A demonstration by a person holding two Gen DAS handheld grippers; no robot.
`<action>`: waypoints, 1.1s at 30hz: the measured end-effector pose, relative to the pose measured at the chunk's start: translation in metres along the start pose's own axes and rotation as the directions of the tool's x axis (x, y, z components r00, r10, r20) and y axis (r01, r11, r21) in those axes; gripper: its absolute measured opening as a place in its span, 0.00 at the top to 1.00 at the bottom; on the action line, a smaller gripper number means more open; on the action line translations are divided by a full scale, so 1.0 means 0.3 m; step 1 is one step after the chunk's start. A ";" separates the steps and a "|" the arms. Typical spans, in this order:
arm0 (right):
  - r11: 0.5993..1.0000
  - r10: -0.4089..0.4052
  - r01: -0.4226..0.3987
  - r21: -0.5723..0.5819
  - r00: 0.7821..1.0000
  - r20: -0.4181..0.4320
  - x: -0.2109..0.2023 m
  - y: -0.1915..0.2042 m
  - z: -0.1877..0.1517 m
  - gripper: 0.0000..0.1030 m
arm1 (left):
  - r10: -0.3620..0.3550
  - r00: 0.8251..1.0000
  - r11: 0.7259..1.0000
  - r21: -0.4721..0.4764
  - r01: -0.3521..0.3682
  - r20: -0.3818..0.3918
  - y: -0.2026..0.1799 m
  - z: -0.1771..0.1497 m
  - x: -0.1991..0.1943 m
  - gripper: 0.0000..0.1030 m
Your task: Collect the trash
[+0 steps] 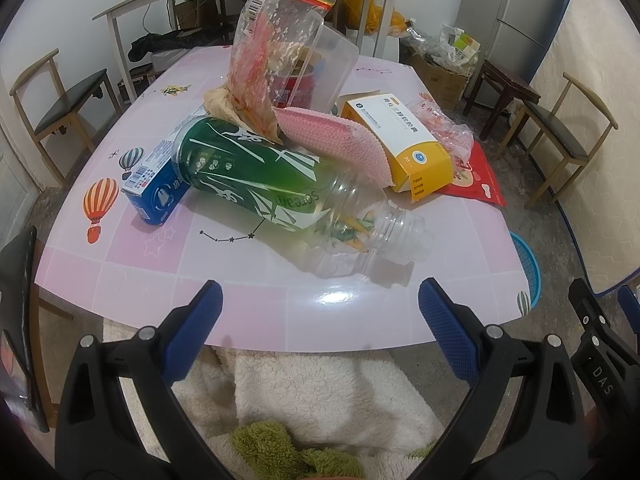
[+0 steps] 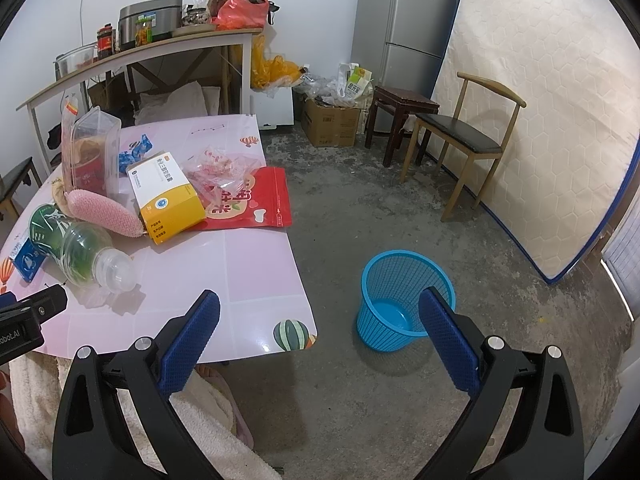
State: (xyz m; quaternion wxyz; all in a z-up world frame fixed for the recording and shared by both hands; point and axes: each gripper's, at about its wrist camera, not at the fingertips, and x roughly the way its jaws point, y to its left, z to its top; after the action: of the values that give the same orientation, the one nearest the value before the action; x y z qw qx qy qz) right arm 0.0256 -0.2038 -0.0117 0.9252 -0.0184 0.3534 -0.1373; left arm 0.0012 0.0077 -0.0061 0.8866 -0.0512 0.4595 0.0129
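Left tool (image 1: 320, 300) was spread wide and empty, hovering over the near edge of the pink desk (image 1: 280, 320). Right tool (image 2: 320, 312) was likewise spread wide and empty, off the desk's near right corner, above the floor.

Trash sat piled on the desk. A capless green bottle (image 1: 264, 188) lay on its side, mouth toward 4 o'clock in the left view, nearest the left tool. A blue box (image 1: 154, 184) touched its base at 9 o'clock. A pink sponge (image 1: 340, 140) lay behind the bottle, against a yellow box (image 1: 404, 144). A red pouch (image 2: 256, 200) lay under the yellow box, with a crumpled clear wrapper (image 2: 220, 172) on top. A clear tub (image 1: 316, 68) and a clear bag (image 1: 272, 40) stood at 12 o'clock.

A blue basket (image 2: 404, 300) stood upright on the floor, right of the desk, well apart from the trash; it looked empty.
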 end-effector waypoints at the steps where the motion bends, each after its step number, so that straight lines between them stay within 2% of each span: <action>1: 1.000 0.000 0.000 0.000 1.000 0.000 0.000 0.000 0.000 0.06 | 0.000 1.000 1.000 0.000 0.000 0.000 0.000 0.001 -0.001 0.08; 21: 0.999 0.033 -0.034 -0.032 0.999 -0.014 0.026 0.070 0.036 0.06 | 0.020 1.000 0.999 -0.035 -0.020 0.006 0.067 0.000 0.014 0.08; 24: 0.997 0.061 -0.063 -0.042 0.997 -0.055 0.066 0.106 0.049 0.06 | 0.031 0.999 0.999 -0.031 -0.031 0.022 0.104 0.004 0.017 0.08; 28: 0.983 0.112 -0.136 -0.119 0.976 -0.187 0.179 0.199 0.054 0.06 | 0.068 0.996 0.997 -0.031 -0.067 0.057 0.186 0.009 0.023 0.08; 33: 0.961 0.153 -0.210 -0.177 0.945 -0.290 0.280 0.284 0.021 0.06 | 0.100 0.994 0.988 -0.121 -0.094 0.039 0.311 0.006 0.055 0.08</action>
State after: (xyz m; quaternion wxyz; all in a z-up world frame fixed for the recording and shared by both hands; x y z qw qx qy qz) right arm 0.1102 -0.1448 -0.0727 0.8693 -0.0621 0.4901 -0.0149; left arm 0.0056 0.1003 -0.0261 0.8904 -0.0812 0.4398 0.0846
